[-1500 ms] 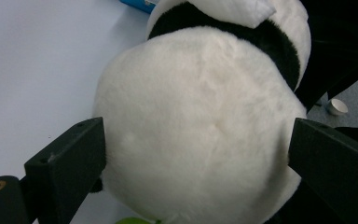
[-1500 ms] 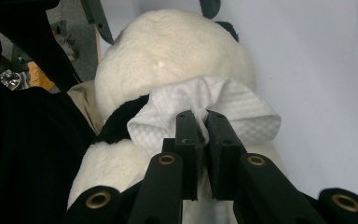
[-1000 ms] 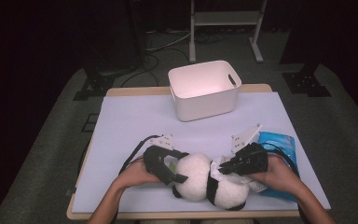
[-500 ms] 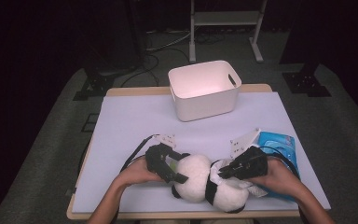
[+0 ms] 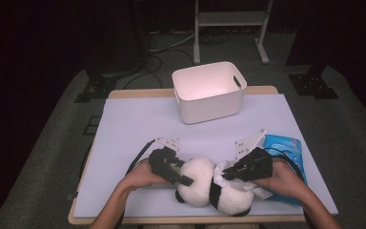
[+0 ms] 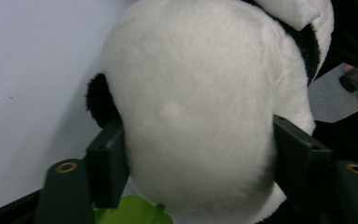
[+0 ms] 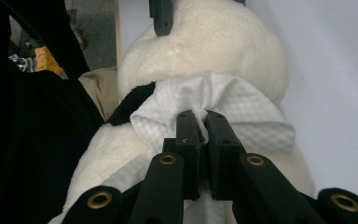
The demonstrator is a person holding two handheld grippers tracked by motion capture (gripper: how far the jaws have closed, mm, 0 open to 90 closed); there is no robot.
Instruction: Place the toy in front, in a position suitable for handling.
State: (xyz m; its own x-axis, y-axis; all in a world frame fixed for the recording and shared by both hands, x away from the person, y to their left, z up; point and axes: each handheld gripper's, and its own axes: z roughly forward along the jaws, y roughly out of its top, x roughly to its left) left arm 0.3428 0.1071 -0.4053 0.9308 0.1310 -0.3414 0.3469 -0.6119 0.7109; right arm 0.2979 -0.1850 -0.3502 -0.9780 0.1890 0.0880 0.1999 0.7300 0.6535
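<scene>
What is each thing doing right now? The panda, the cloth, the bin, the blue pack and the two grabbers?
Panda plush: lying on the table, head squeezed between the left jaws.
White wipe: crumpled, draped over the panda, pinched by the right jaws.
Left gripper: jaws have just been closing, now pressing the panda's head.
Right gripper: shut on the wipe.
White bin: upright, looks empty.
Blue wipes pack: lying flat on the table, partly under the right hand.

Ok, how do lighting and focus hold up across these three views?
High view: table evenly lit, surroundings nearly black, slightly soft. Left gripper view: plush panda bright and a little soft, no glare. Right gripper view: white wipe sharp, left side lost in dark shadow.
</scene>
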